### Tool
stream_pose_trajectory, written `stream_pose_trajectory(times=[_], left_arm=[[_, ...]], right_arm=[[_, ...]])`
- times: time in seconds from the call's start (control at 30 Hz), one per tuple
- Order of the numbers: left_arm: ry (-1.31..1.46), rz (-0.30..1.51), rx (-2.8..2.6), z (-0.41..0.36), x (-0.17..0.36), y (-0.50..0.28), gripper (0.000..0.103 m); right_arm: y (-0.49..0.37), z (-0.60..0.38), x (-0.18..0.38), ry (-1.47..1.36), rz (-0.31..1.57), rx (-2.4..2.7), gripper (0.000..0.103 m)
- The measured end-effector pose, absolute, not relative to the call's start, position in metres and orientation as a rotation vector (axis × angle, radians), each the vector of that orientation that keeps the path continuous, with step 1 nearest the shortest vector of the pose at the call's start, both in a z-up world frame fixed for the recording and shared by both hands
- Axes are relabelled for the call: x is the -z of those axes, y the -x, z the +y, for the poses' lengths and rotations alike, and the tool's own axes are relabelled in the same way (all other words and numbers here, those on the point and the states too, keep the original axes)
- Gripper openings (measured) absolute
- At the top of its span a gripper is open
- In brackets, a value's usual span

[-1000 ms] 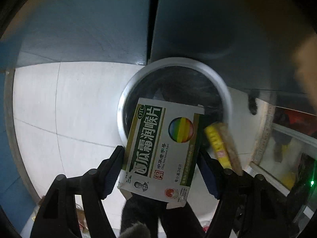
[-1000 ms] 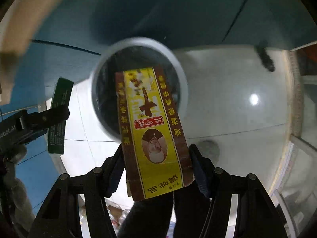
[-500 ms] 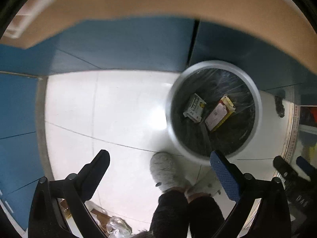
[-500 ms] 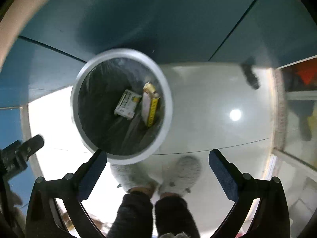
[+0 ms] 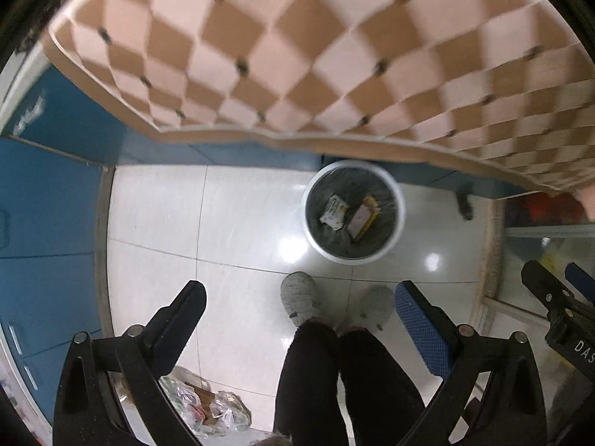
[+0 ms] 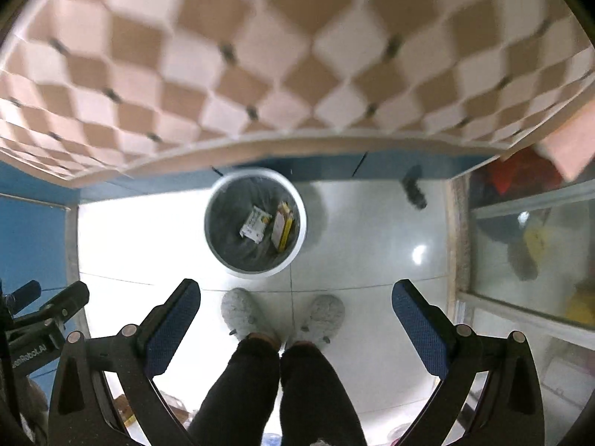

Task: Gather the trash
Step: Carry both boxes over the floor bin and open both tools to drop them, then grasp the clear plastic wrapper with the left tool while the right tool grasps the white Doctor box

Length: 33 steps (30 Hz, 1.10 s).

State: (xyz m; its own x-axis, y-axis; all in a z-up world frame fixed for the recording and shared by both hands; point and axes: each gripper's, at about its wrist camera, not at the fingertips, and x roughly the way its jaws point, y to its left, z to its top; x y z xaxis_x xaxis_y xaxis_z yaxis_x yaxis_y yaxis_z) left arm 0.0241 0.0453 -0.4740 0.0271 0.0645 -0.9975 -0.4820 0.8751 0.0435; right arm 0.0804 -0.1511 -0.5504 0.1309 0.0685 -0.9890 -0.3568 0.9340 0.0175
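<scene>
Far below on the pale floor stands a round white bin [image 5: 397,230] [image 6: 303,219] lined with a dark bag. Inside lie a white and green medicine box [image 5: 334,212] [image 6: 255,223] and a yellow and brown box [image 5: 364,217] [image 6: 282,227], side by side. My left gripper [image 5: 299,299] hangs high above the floor, pointing down, open and empty. My right gripper [image 6: 296,298] is open and empty too, level with it. Each gripper shows at the edge of the other's view.
A checkered tan and pink tabletop [image 5: 297,55] [image 6: 290,52] fills the upper half, its edge overhanging the bin. A person's dark trousers and grey slippers [image 5: 299,297] stand just before the bin. Blue cabinets [image 5: 44,204] lie left, a glass-fronted shelf [image 6: 528,245] right, plastic bags [image 5: 208,409] on the floor.
Both grippers opened and let their boxes fall into the bin. Both then rose well above the table edge, so the bin looks much smaller and the tabletop has come into view.
</scene>
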Motion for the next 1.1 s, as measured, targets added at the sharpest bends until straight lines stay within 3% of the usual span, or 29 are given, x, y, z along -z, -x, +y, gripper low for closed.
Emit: stream_pose_trajectory(times=[0.33,0.67,0.9,1.1], left_arm=[[0.298,1.412,-0.336,0.032,0.338,-0.016,0.103],[0.264,1.238,-0.293,0.044,0.261,-0.060,0.103],[0.225,1.164,-0.328,0.047,0.235,-0.175,0.103],[0.148,1.212,-0.355,0.044,0.254,-0.283,0.103]], right_arm=[[-0.060,-0.163,0.391,0.230,1.346,-0.342,0.103],[-0.062,-0.167,0.305,0.001,1.263,-0.363,0.103],[-0.158,-0.186,0.269,-0.123,1.184,-0.283,0.103],[-0.292,-0.199,0.271,-0.054,1.169,-0.231,0.103]])
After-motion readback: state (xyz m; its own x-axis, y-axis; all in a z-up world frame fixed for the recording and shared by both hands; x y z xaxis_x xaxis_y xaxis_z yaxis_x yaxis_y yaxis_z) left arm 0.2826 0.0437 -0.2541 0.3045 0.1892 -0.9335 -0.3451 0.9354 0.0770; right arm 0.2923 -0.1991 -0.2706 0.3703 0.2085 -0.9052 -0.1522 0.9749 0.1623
